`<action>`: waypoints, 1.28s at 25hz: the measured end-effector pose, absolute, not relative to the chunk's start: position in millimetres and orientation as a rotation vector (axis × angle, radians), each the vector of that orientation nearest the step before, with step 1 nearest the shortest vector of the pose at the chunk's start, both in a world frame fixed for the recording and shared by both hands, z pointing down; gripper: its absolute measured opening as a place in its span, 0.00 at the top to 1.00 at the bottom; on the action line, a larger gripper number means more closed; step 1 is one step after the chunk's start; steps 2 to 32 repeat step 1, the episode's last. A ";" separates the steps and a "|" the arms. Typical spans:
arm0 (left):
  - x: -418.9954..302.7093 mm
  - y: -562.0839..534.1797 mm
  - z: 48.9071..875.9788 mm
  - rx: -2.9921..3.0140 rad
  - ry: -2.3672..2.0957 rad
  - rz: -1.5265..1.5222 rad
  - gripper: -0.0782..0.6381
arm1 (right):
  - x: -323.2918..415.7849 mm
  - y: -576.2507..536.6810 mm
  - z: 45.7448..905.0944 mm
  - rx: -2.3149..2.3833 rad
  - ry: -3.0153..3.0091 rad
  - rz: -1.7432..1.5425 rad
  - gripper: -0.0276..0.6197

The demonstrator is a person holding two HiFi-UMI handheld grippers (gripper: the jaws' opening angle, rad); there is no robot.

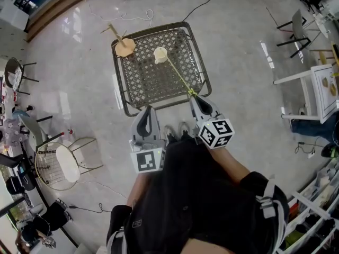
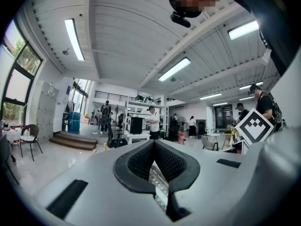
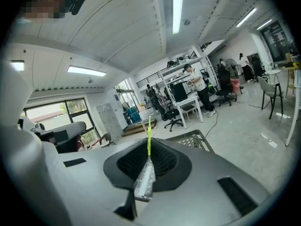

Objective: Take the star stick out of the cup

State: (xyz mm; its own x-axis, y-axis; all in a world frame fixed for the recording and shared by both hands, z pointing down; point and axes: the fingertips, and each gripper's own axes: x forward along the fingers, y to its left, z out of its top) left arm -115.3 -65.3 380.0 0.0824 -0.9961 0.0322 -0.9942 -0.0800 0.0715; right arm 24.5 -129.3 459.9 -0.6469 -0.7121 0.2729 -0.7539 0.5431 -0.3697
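Observation:
A thin yellow-green stick (image 1: 179,75) runs from a cream cup (image 1: 160,54) on the mesh table (image 1: 143,81) down to my right gripper (image 1: 193,96). That gripper is shut on the stick's near end. In the right gripper view the stick (image 3: 149,134) pokes out ahead of the right gripper (image 3: 149,145), and a silvery strip (image 3: 144,181) lies behind its closed pads. A tan cup (image 1: 125,47) with a wooden stick (image 1: 112,30) stands at the table's far left. My left gripper (image 1: 148,109) hangs at the table's near edge, shut and empty; the left gripper (image 2: 153,142) shows its pads meeting.
A wire chair with a white seat (image 1: 59,163) stands on the floor at the left. A white table (image 1: 312,86) and black chairs (image 1: 296,33) are at the right. Cables (image 1: 132,17) trail on the floor beyond the mesh table. The person's shoes (image 1: 177,131) are just under its near edge.

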 end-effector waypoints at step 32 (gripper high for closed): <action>-115.1 -64.8 379.6 2.258 -2.077 -0.040 0.87 | 24.6 -128.8 460.1 1.278 -2.678 0.709 0.93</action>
